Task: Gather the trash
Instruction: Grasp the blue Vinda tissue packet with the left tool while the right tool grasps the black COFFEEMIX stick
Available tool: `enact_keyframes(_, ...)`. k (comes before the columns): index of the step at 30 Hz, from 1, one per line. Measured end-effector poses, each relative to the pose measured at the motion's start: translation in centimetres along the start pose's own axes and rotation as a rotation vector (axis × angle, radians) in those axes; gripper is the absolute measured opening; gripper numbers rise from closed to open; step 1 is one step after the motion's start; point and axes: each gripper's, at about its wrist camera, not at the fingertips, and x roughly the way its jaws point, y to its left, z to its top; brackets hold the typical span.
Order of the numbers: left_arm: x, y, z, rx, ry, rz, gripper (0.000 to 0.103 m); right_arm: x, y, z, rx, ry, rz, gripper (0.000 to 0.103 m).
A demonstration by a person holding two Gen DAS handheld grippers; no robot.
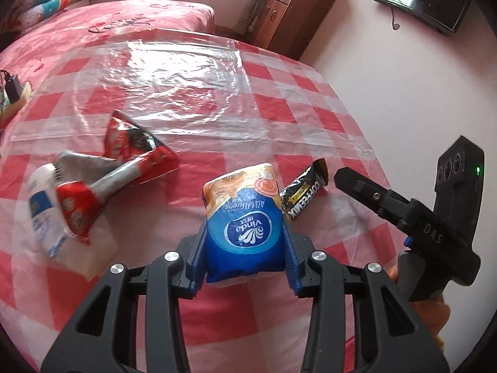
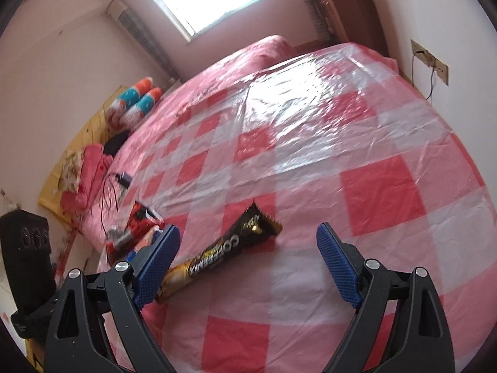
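Observation:
My left gripper [image 1: 245, 248] is shut on a blue Vinda tissue pack [image 1: 245, 230] and holds it over the checked cloth. A black coffee-mix sachet [image 1: 303, 194] lies just right of the pack. Red and silver wrappers [image 1: 124, 161] and a white and blue packet [image 1: 43, 208] lie to the left. My right gripper [image 2: 248, 264] is open and empty just above the cloth; the coffee-mix sachet [image 2: 223, 248] lies between its fingers, nearer the left fingertip [image 2: 158, 258]. The right gripper's body [image 1: 403, 214] shows at the right of the left wrist view.
A clear plastic sheet [image 1: 161, 77] covers the red and white checked cloth [image 2: 372, 186]. A pink bed [image 1: 108, 21] with pillows lies behind. A charger with cable [image 2: 121, 180] sits at the cloth's left edge. A wooden cabinet [image 1: 289, 9] stands at the back.

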Motion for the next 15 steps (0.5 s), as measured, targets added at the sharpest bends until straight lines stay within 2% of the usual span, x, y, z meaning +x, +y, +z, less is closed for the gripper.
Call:
enact_keyframes(5,-0.9,0.9,-0.9,-0.007,0.006,0.007,0.043,0.1,1.6,-0.5,-0.067,0.033,-0.053,0.088)
enact_keyframes(8,-1.0,1.4,-1.5,-0.012,0.017,0.014,0.043,0.9,2.0,-0.8,-0.062,0.065,-0.031,0.076)
enact_keyframes(15,-0.6,2.8,-2.4,-0.033,0.037,0.005,0.043,2.7,3.5,-0.9,-0.082,0.054,-0.015,0.075)
